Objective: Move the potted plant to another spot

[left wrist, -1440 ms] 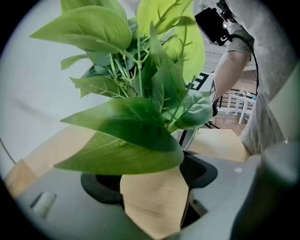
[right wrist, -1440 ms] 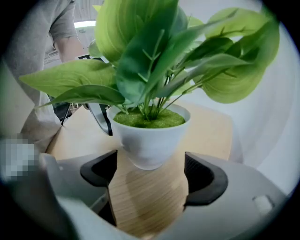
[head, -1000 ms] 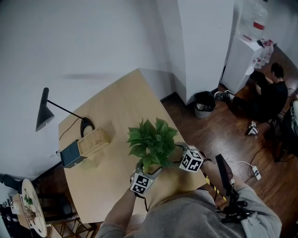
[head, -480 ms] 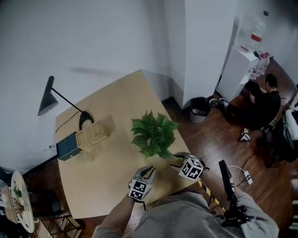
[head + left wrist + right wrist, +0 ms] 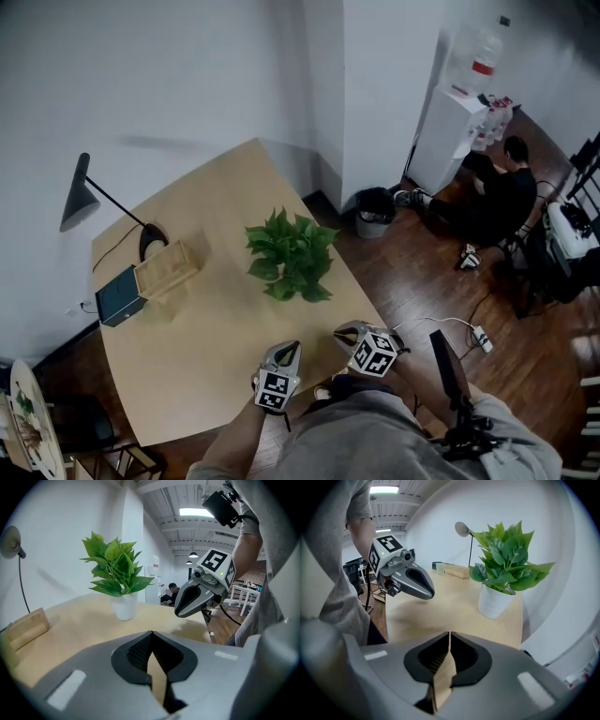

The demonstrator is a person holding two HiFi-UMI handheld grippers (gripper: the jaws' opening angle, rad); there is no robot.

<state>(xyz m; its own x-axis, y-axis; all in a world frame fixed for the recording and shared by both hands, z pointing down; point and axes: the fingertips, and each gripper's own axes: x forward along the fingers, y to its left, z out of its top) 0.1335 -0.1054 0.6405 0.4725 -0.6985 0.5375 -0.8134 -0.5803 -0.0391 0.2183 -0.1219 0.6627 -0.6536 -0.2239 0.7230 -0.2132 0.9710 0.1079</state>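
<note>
Two grippers show low in my head view, left gripper (image 5: 288, 349) and right gripper (image 5: 341, 330), both nearer me than the wooden box (image 5: 169, 268); the potted plant (image 5: 287, 255) stands upright on the tabletop (image 5: 187, 366), right of that box, touching neither gripper. Left gripper view: jaws have just been closing and now meet, nothing between them. Right gripper view: likewise pinched together, empty, plant (image 5: 506, 569) right of the box (image 5: 456, 571)
</note>
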